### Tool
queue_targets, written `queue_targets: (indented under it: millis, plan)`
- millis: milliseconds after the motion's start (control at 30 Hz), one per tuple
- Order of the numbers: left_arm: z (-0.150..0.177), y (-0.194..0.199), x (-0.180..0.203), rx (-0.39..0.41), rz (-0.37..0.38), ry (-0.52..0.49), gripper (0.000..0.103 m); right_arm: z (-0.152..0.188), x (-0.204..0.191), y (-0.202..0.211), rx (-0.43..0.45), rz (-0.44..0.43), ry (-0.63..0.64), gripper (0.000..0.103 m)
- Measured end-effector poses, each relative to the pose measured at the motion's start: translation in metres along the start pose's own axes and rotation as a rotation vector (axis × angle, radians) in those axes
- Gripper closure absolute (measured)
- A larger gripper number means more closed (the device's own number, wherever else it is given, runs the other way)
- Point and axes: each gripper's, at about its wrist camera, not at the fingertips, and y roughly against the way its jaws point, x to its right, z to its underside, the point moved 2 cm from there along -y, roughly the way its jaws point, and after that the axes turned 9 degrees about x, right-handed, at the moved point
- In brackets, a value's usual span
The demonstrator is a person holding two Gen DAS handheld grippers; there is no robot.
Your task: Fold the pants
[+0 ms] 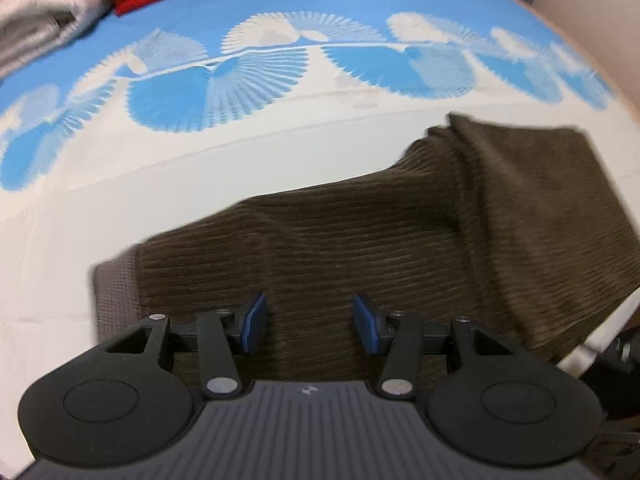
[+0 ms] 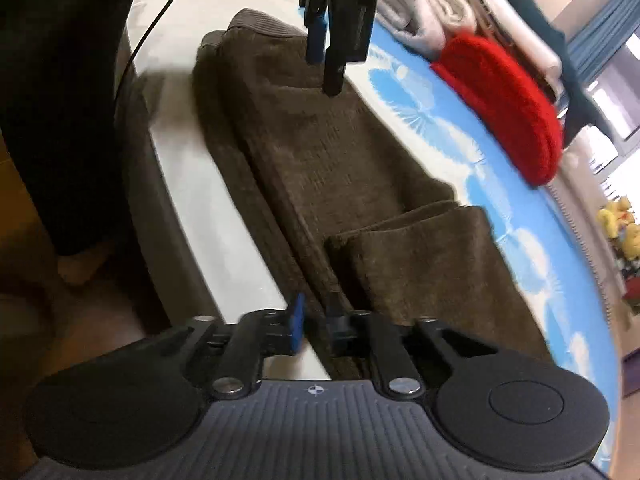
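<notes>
Brown pants half folded on bed. Left gripper released, holding nothing. Right gripper loose near edge. Could slide off if nudged.

Black tongs with blue pads, silver screws — ribbed grey base; dark trousers.

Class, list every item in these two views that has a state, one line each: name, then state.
Brown pants: lying flat on the bed, leg ends folded back over.
Left tool: open, above the pants near the waistband, nothing held.
Right tool: jaws slightly apart at the pants' edge; grip unclear.
Red garment: folded, on the bed.
White blanket: folded, beside the red garment.
Bed sheet: spread flat.
</notes>
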Motion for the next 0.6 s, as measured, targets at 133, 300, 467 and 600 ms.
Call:
queue_targets:
  millis: [133,300,467,600]
  plan:
    - [-0.001,-0.002,0.024,-0.021,0.167,0.098,0.05,-0.004,0.041,0.011,0.049,0.118,-0.217,0.044]
    - [0.007,-0.02,0.067,-0.099,0.292,0.214,0.048,0.009,0.087,0.006,-0.028,0.199,-0.505,0.044]
    - [0.023,-0.046,0.098,-0.154,0.255,0.286,0.045,0.04,0.133,0.023,-0.066,0.331,-0.778,0.041]
    - [0.029,-0.058,0.115,-0.167,0.235,0.267,0.047,0.078,0.156,0.046,-0.113,0.484,-0.921,0.032]
